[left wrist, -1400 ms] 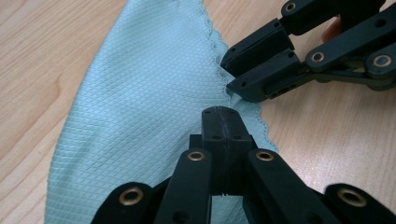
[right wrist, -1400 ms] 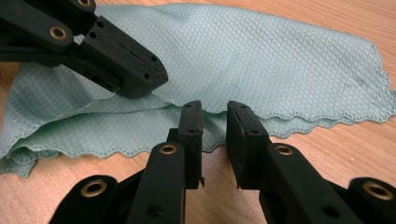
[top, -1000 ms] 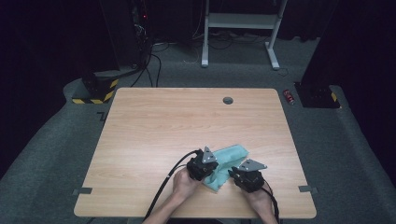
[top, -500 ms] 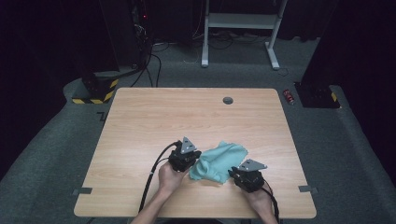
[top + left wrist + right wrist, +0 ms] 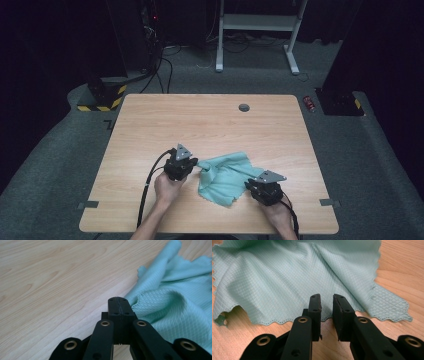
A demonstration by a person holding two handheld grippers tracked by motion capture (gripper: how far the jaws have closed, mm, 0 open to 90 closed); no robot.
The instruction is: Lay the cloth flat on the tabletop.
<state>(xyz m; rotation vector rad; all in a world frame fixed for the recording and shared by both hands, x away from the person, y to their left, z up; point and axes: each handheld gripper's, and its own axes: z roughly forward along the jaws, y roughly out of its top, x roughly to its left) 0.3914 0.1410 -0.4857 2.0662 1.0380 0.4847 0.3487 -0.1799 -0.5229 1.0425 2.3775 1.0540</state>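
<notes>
A teal waffle-weave cloth [image 5: 230, 175] lies rumpled on the wooden table [image 5: 200, 120] near its front edge. My left gripper [image 5: 195, 166] sits at the cloth's left corner, jaws shut, and a bunched fold of cloth [image 5: 175, 297] runs out from the tip of the gripper [image 5: 119, 302], stretched taut toward it. My right gripper [image 5: 251, 184] rests at the cloth's lower right edge. In the right gripper view the gripper [image 5: 327, 302] has its jaws a narrow gap apart, and the scalloped hem of the cloth [image 5: 299, 272] lies just ahead of the tips, not pinched.
A round cable hole [image 5: 244, 107] sits near the table's far edge. On the floor beyond are a red can [image 5: 310, 102], a yellow-and-black striped base [image 5: 102, 97], cables and a white desk frame [image 5: 255, 25].
My left gripper has moved left across the table, pulling the cloth's corner with it, so the folded cloth has spread out wider. My right gripper has stayed in place.
</notes>
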